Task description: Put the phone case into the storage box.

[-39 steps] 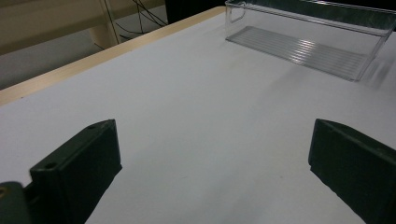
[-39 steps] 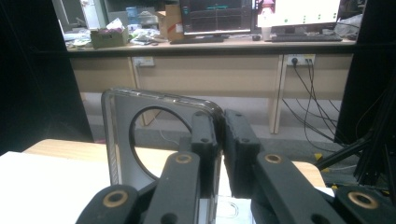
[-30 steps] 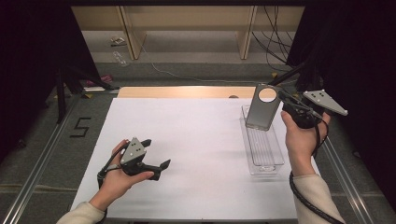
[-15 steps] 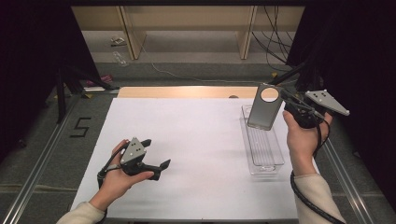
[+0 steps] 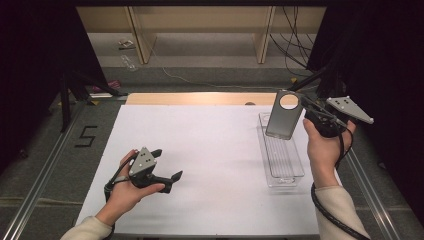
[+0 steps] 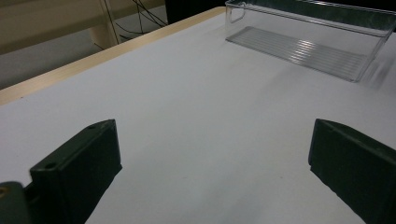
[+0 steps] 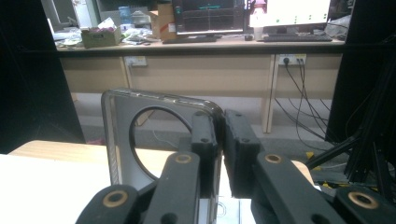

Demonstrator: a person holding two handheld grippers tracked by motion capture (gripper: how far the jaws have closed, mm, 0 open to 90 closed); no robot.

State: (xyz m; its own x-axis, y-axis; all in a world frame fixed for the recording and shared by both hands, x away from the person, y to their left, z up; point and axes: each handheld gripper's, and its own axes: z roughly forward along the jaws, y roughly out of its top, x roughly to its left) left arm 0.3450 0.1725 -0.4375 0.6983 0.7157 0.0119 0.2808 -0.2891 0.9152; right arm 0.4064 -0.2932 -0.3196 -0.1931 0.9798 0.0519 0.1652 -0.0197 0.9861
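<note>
Grey, round-holed phone case (image 5: 283,116) hung pinched in the right gripper (image 5: 306,111) above the clear plastic tray (image 5: 283,165), barely shifted since earlier; left gripper (image 5: 167,167) idled open.

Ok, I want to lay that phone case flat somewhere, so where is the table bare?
The white table is bare between the left gripper and the clear tray, and back to the wooden edge. It is tight by the right gripper holding the phone case over the tray.

Grey phone case (image 5: 284,116) with round camera cutout, upright, held in the air just above the clear tray's (image 5: 283,162) far end
</note>
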